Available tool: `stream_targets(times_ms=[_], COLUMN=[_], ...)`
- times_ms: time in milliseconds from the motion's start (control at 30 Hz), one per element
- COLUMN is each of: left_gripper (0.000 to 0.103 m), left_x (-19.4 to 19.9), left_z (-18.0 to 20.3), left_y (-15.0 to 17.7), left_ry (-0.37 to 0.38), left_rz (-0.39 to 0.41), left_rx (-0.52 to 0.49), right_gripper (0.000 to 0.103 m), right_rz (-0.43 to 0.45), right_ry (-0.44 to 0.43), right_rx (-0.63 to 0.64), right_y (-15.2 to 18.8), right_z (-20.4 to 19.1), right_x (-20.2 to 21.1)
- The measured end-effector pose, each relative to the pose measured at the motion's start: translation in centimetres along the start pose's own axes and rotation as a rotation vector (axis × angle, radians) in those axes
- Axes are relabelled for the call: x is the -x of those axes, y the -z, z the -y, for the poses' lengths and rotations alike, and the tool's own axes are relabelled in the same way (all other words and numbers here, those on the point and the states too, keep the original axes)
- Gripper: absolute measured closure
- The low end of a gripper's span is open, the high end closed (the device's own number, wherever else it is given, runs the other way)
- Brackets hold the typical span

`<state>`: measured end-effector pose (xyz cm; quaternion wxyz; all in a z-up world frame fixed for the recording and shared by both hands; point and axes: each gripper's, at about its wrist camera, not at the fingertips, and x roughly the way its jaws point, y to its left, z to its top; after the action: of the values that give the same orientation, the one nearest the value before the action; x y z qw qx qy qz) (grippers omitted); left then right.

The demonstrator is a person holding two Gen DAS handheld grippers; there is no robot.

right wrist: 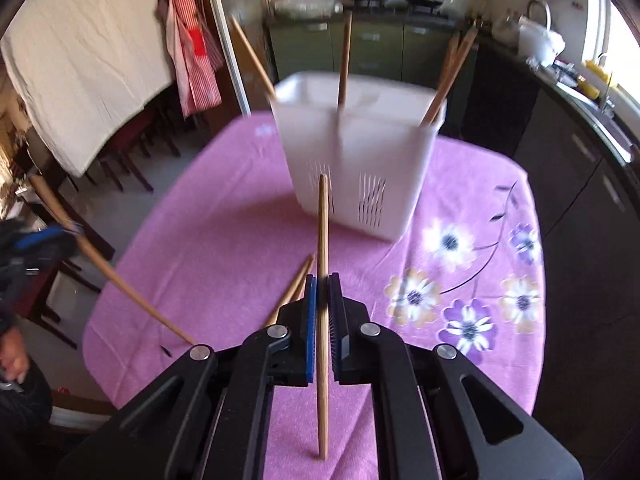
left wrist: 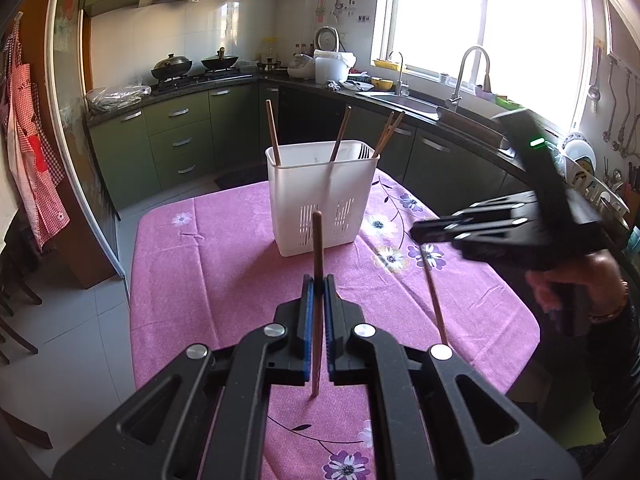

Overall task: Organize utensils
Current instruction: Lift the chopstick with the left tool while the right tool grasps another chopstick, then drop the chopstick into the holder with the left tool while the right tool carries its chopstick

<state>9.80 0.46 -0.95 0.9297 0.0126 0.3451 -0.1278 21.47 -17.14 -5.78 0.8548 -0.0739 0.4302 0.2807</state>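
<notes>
The left gripper (left wrist: 319, 280) points down and forward over the near part of the worktop (left wrist: 224, 248), which carries a pink flowered cloth; its fingers (left wrist: 307, 304) are closed on a brown chopstick (left wrist: 317, 240) that stands nearly upright between the blue pads. The right gripper (right wrist: 322, 280) is likewise angled downward, fingers (right wrist: 310, 300) clamped on a lighter chopstick (right wrist: 322, 220) held upright, its lower end clear of the cloth. In the left wrist view the right gripper (left wrist: 416, 234) sits to the right, above the cloth, with a hand (left wrist: 576, 280) gripping its handle. The white utensil basket (left wrist: 320, 200) stands toward the far side of the worktop with four chopsticks (left wrist: 341, 136) leaning in it. Two more chopsticks (right wrist: 294, 288) lie on the cloth just left of the right gripper.
</notes>
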Motion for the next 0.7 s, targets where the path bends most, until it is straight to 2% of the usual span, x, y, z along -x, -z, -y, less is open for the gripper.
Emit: stream_targets(times_ms=[67,200,467,600,700], left_gripper=[0.098,0.098,0.098,0.098,0.098], left_x=[0.0,-0.2,0.2,0.8,1.8], left_z=[0.2,0.3,1.0,1.2,1.4], left_y=[0.0,-0.3,-2.3,-5.4,-8.7], left_ry=[-0.001,-0.002,0.016,0.043,0.044], left_rz=[-0.001,-0.004,0.015,0.041,0.09], left_rx=[-0.003,-0.004,-0.014,-0.022,-0.031], right_gripper=[0.096,0.096,0.096,0.096,0.096], right_rz=[0.067,0.133,0.154,0.147,0.143], right_ry=[-0.007,-0.009,-0.02,-0.029,-0.037], right_rx=[-0.001,-0.001,-0.001,-0.002,-0.003], right_y=[0.7,1.9,3.0,2.8,2.8], right_z=[0.3,0.5,0.7,1.0,1.2], right_x=[3.3,6.8,7.9,7.4,7.3])
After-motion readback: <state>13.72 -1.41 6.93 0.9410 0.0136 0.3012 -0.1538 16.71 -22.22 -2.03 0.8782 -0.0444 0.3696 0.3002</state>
